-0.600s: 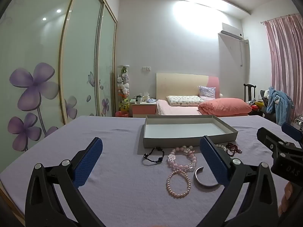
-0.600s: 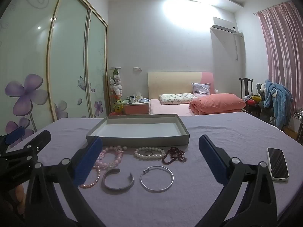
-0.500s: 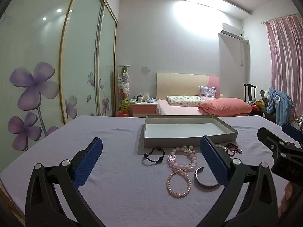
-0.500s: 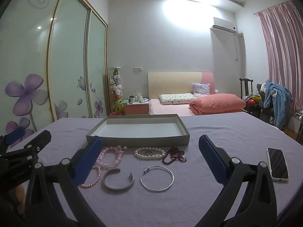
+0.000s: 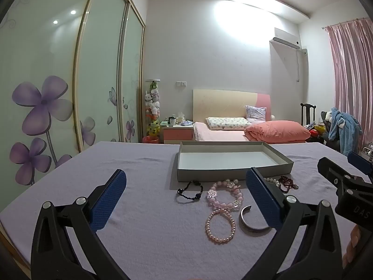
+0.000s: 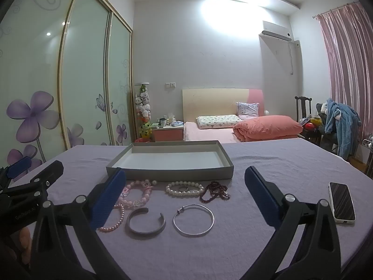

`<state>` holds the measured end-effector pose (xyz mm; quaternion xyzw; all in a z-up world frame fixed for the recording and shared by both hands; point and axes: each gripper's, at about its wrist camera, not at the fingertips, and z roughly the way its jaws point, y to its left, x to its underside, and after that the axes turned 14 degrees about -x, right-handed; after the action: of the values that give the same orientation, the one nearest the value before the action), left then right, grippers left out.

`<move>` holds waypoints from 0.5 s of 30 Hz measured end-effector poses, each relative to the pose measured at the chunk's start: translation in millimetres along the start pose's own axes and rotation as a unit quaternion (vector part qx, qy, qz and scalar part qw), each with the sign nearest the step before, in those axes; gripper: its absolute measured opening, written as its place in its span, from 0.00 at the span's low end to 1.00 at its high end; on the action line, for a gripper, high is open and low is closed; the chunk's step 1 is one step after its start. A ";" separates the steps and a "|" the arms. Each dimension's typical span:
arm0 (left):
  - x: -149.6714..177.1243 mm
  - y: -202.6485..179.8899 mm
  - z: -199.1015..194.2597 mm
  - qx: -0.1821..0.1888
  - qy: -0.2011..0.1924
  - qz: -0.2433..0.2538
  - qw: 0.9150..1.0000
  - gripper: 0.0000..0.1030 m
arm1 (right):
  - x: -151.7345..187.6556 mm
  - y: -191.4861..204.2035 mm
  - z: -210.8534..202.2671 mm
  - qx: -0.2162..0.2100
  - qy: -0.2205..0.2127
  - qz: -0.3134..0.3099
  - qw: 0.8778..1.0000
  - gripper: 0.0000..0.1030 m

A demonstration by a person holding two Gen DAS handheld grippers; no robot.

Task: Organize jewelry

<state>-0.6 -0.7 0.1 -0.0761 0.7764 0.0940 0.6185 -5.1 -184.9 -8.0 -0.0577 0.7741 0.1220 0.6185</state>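
An empty grey tray (image 5: 233, 175) (image 6: 167, 175) stands on the purple table. In front of it lie a black bead bracelet (image 5: 189, 191), a pink bead bracelet (image 5: 225, 194) (image 6: 137, 192), a small pink pearl bracelet (image 5: 219, 225) (image 6: 114, 221), a silver cuff (image 5: 253, 220) (image 6: 145, 220), a thin silver bangle (image 6: 193, 219), a white pearl bracelet (image 6: 184, 188) and a dark red bead strand (image 6: 214, 192). My left gripper (image 5: 186, 200) is open and empty, held above the table short of the jewelry. My right gripper (image 6: 184, 198) is open and empty, likewise short of it.
A white phone (image 6: 342, 202) lies on the table at the right. Beyond the table are a bed with a coral duvet (image 5: 277, 132), a nightstand (image 5: 178, 133), sliding wardrobe doors (image 5: 58, 93) at the left, and a chair with blue clothes (image 5: 342, 128).
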 end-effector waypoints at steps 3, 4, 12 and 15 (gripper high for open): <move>-0.1 0.6 0.9 0.000 0.002 -0.002 1.000 0.98 | 0.1 -0.1 -0.1 0.000 0.000 0.000 1.000 0.96; -0.2 0.6 0.7 0.000 0.001 -0.001 1.000 0.98 | 0.1 -0.2 -0.1 0.000 0.000 0.000 1.000 0.96; -0.1 0.6 1.0 -0.001 0.002 -0.002 1.000 0.98 | 0.3 -0.5 -0.5 0.000 0.000 0.001 1.000 0.96; -0.1 0.6 1.2 -0.001 0.003 -0.002 1.000 0.98 | 0.4 -0.6 -0.8 0.000 0.000 0.001 1.000 0.96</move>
<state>0.3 0.2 0.0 -0.0781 0.7777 0.0932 0.6167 -5.8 -185.7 -8.3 -0.0571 0.7743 0.1225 0.6182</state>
